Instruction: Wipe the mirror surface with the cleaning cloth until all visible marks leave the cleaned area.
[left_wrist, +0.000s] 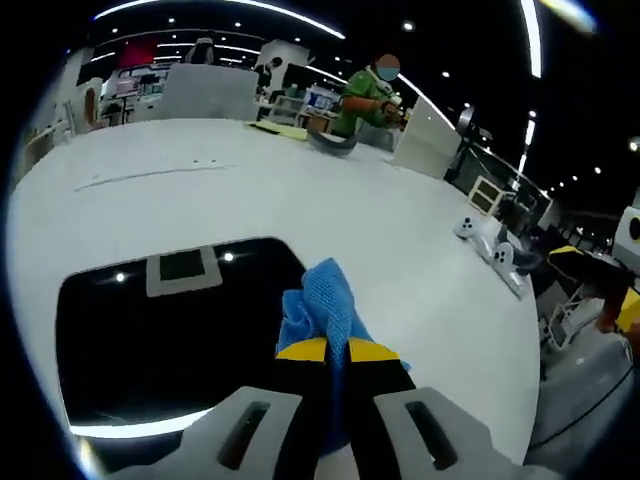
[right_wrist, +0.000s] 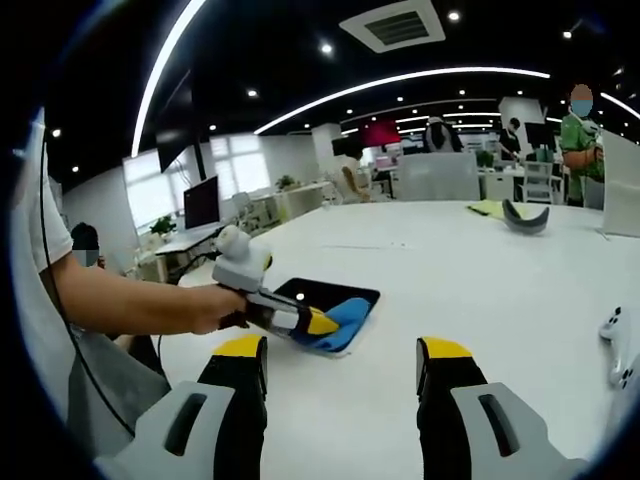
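While clamped on the blue cleaning cloth (left_wrist: 322, 305), left gripper (left_wrist: 335, 362) presses it onto the mirror's (left_wrist: 150, 350) right edge, mirror flat on white table (left_wrist: 380, 230) | right gripper view: right gripper (right_wrist: 342, 372) jaws apart, hovering near table's edge; left gripper (right_wrist: 318, 322), cloth (right_wrist: 345, 318) on mirror (right_wrist: 320, 292).

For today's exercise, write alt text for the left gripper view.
A hand-held gripper with yellow-tipped jaws clamps a blue cleaning cloth at the right edge of a dark mirror lying flat on a white table.
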